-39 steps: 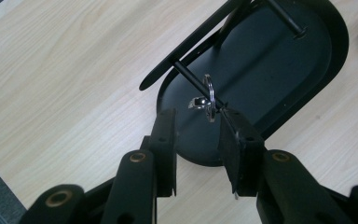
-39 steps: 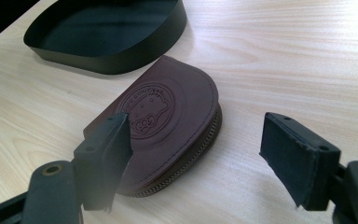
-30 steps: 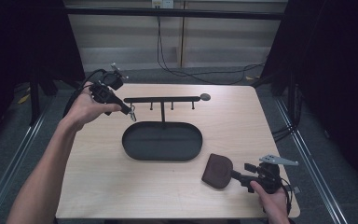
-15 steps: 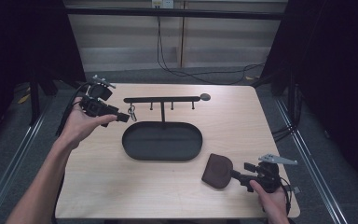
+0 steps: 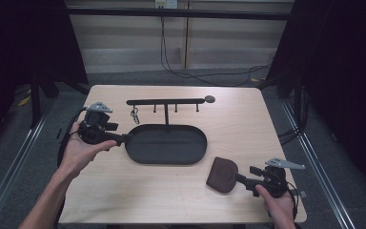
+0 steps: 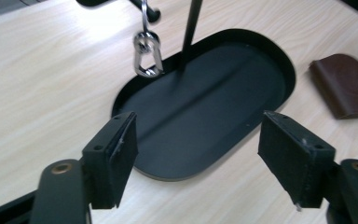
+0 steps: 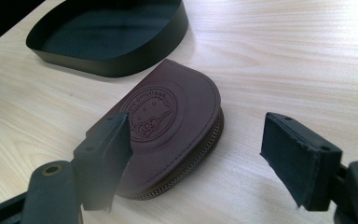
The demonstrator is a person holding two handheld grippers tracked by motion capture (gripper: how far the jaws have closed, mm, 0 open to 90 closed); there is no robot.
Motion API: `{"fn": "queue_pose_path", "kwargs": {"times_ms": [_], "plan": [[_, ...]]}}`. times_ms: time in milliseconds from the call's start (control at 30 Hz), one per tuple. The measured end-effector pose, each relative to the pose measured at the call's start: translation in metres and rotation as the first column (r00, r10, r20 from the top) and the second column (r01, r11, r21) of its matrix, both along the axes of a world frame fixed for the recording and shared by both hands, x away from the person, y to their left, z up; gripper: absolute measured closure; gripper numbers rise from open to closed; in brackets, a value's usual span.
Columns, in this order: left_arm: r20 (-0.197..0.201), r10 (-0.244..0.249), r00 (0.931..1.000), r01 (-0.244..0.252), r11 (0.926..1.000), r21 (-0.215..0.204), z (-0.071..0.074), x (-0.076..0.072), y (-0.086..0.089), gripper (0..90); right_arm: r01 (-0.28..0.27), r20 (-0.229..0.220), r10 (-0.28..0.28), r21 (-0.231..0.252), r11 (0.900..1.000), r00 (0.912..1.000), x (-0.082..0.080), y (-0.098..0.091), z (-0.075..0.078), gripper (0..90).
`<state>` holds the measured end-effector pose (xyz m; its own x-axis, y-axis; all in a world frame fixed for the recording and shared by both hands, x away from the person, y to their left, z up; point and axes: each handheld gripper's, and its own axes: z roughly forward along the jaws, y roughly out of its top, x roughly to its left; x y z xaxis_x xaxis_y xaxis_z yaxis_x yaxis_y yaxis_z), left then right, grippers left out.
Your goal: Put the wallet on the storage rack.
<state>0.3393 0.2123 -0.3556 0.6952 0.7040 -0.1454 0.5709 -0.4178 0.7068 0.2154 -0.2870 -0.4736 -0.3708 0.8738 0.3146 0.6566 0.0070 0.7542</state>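
High view showed my left gripper [image 5: 125,139] at the left end of the black oval tray [image 5: 190,155], its jaws apart with nothing between them; they had just been opening. The key ring [image 5: 135,114] hung from the left-most hook of the rack [image 5: 167,101] that stood up out of the tray, clear of my left gripper. My right gripper [image 5: 240,179] rested near the front right corner of the surface [image 5: 238,119], jaws wide and empty, pointed at the brown leather pouch [image 5: 222,174] lying flat just beside the tray.

What could have gone wrong, as I judged it: the pouch lay flat and low, so a level approach could have pushed it along the surface toward the tray wall instead of pinching it. In the right gripper view one jaw sat close against the pouch's [image 7: 168,135] edge, so closing from there might have caught only the flap, and it could have slipped. On the left, lifting carelessly could have knocked the ring [image 6: 147,58] and set it swinging off its hook.

The tray [image 6: 205,112] held nothing loose; only the rack's post rose from its floor.
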Motion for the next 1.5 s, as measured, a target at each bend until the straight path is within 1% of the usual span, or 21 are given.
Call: {"fn": "queue_pose_path", "kwargs": {"times_ms": [33,100,133,167,267,367,400,467,600,700,767,800,900,933,967,1100,1167,1233,1267,1333,1500], "plan": [[0.005,0.022,0.9997,-0.022,0.9998,-0.002,-0.002,-0.003,0.001,28.9,-0.001,0.001,0.001,-0.001,1.0000,1.0000,0.000,0.000,0.000,24.1],[-0.011,-0.003,0.9999,0.003,0.9999,0.013,-0.008,-0.008,0.004,23.9,-0.005,-0.002,0.005,0.001,1.0000,1.0000,0.000,0.001,0.000,24.2],[-0.008,0.015,0.9999,-0.015,0.9998,-0.012,-0.014,-0.014,0.007,22.5,-0.012,-0.005,0.012,0.006,0.9999,0.9999,0.001,0.001,0.000,24.6],[-0.008,0.015,0.9999,-0.015,0.9998,-0.012,-0.014,-0.014,0.007,20.3,-0.012,-0.005,0.012,0.006,0.9999,0.9999,0.001,0.001,0.000,24.6],[-0.015,-0.014,0.9998,0.013,0.9993,-0.035,-0.025,-0.022,0.013,16.4,-0.017,-0.005,0.017,0.016,0.9997,0.9998,0.001,0.002,0.000,26.6],[-0.012,-0.005,0.9999,0.005,0.9995,-0.031,-0.035,-0.030,0.014,18.0,-0.016,0.000,0.016,0.016,0.9998,0.9999,0.000,0.002,0.001,28.3],[-0.001,0.006,1.0000,-0.006,0.9982,-0.060,-0.040,-0.035,0.016,18.0,-0.015,0.002,0.015,0.015,0.9998,0.9999,0.000,0.002,0.001,28.5],[-0.008,0.009,0.9999,-0.009,0.9981,-0.060,-0.047,-0.041,0.016,17.3,-0.008,0.013,0.008,0.023,0.9997,0.9999,-0.001,0.001,0.001,30.6],[0.032,0.042,0.9986,-0.040,0.9969,-0.068,-0.064,-0.062,0.014,17.6,0.007,0.030,-0.008,0.031,0.9995,0.9995,-0.002,0.001,0.004,32.0],[0.031,0.053,0.9981,-0.050,0.9943,-0.094,-0.070,-0.069,0.015,17.6,0.006,0.028,-0.007,0.036,0.9994,0.9996,-0.002,0.002,0.006,33.5],[0.025,0.060,0.9979,-0.057,0.9919,-0.114,-0.076,-0.076,0.017,17.6,-0.004,0.031,0.003,0.013,0.9999,0.9995,-0.002,0.003,0.010,34.2],[0.006,0.056,0.9984,-0.055,0.9897,-0.132,-0.081,-0.082,0.020,17.6,-0.025,0.014,0.025,-0.015,0.9996,0.9996,-0.001,0.005,0.013,34.0],[-0.008,0.025,0.9997,-0.026,0.9931,-0.115,-0.083,-0.089,0.020,17.7,-0.033,-0.018,0.033,-0.036,0.9988,0.9993,0.003,0.005,0.016,31.1],[-0.003,0.025,0.9997,-0.025,0.9931,-0.115,-0.084,-0.093,0.021,17.9,-0.033,-0.025,0.032,-0.041,0.9986,0.9992,0.005,0.005,0.016,30.7],[0.016,0.025,0.9996,-0.023,0.9960,-0.086,-0.086,-0.101,0.022,17.9,-0.036,-0.033,0.035,-0.047,0.9982,0.9989,0.006,0.004,0.017,29.8],[0.010,0.009,0.9999,-0.008,0.9950,-0.099,-0.092,-0.111,0.023,17.8,-0.057,-0.072,0.053,-0.053,0.9970,0.9960,0.011,0.006,0.020,25.4],[0.007,-0.001,1.0000,0.002,0.9955,-0.095,-0.101,-0.118,0.024,17.8,-0.064,-0.103,0.055,-0.092,0.9937,0.9931,0.014,0.010,0.024,22.8],[0.029,0.019,0.9994,-0.017,0.9956,-0.092,-0.103,-0.120,0.024,18.0,-0.069,-0.113,0.057,-0.103,0.9923,0.9920,0.015,0.011,0.025,22.2],[0.044,0.045,0.9980,-0.041,0.9948,-0.093,-0.105,-0.122,0.023,18.0,-0.076,-0.124,0.062,-0.112,0.9908,0.9904,0.017,0.013,0.027,22.1],[0.007,0.009,0.9999,-0.008,0.9946,-0.104,-0.110,-0.120,0.021,17.8,-0.092,-0.155,0.071,-0.130,0.9872,0.9853,0.020,0.016,0.031,20.4],[-0.007,0.016,0.9998,-0.017,0.9943,-0.105,-0.110,-0.116,0.022,18.1,-0.134,-0.233,0.091,-0.174,0.9756,0.9682,0.034,0.020,0.038,19.2]]}}
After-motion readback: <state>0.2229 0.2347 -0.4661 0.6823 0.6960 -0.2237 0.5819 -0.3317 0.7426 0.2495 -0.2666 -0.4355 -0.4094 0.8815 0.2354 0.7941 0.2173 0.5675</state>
